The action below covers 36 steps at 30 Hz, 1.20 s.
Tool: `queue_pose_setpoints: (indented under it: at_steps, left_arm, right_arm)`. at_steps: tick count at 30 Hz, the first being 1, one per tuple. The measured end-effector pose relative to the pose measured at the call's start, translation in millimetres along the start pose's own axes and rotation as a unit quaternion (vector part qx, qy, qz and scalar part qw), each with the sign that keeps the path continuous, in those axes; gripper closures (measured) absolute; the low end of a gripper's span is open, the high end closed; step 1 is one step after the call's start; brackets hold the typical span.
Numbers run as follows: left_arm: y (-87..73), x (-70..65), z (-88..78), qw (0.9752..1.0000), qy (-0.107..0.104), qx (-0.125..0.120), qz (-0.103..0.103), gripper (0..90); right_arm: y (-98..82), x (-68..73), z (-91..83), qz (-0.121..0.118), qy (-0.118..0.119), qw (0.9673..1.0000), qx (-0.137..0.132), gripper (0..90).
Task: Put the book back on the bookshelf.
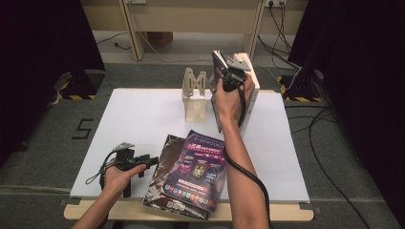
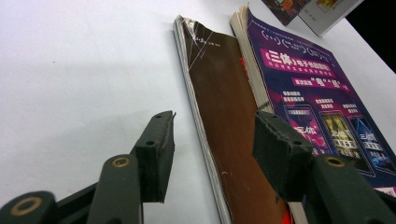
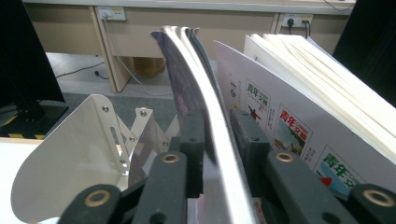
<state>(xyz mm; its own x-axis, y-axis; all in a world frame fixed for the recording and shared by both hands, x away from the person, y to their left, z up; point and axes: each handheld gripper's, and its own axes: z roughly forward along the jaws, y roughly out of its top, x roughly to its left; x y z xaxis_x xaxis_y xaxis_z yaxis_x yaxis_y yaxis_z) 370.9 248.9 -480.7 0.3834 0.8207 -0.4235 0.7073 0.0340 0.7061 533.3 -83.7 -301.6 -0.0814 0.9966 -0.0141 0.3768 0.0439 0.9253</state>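
Apparently the step in hand is shelving: the right claw [image 1: 228, 71] holds a thin magazine [image 3: 205, 121] upright just right of the folding bookend [image 1: 195, 95], against the white books [image 1: 252, 90] standing there. Its jaws straddle the magazine, and whether the pads grip or merely flank it cannot be told. Next comes letting go without toppling it. The right forearm reaches far forward. Well nearer than the bookend, the left claw [image 1: 143, 161] rests wide on the worktop [image 1: 138, 114] beside two flat magazines [image 1: 196, 171].
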Motion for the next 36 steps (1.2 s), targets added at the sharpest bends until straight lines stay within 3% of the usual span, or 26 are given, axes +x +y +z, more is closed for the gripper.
queue_pose_setpoints:
  at_steps: [11, 14, 17, 25, 32, 36]
  left_arm:
    - [-0.1, -1.8, -0.5, 1.0, -0.001, -0.001, 0.001, 47.6]
    - [-0.2, -2.5, -0.1, 1.0, -0.002, -0.001, 0.002, 47.6]
    - [-0.1, -2.5, -0.2, 1.0, -0.002, -0.001, 0.002, 47.6]
    - [0.1, -0.2, -0.2, 1.0, -0.001, -0.001, 0.0, 47.6]
    - [0.1, -1.3, -0.9, 1.0, -0.002, -0.003, 0.001, 47.6]
    - [0.1, -2.6, -0.4, 1.0, -0.003, -0.002, 0.002, 47.5]
  right_arm:
    - [1.5, 0.1, -12.7, -0.003, 0.004, 0.9999, -0.012, 68.5]
    - [2.5, -0.7, -14.3, -0.004, 0.015, 0.9999, -0.001, 83.0]
    - [6.0, -1.8, -13.6, 0.013, 0.016, 0.9997, 0.013, 84.4]
    - [9.0, -6.3, -10.4, 0.052, 0.011, 0.9985, 0.014, 84.5]
    - [0.4, -4.8, -10.6, 0.013, -0.002, 0.9999, -0.003, 77.9]
    - [-3.3, -5.7, -13.8, 0.008, 0.0, 0.9999, -0.009, 72.0]
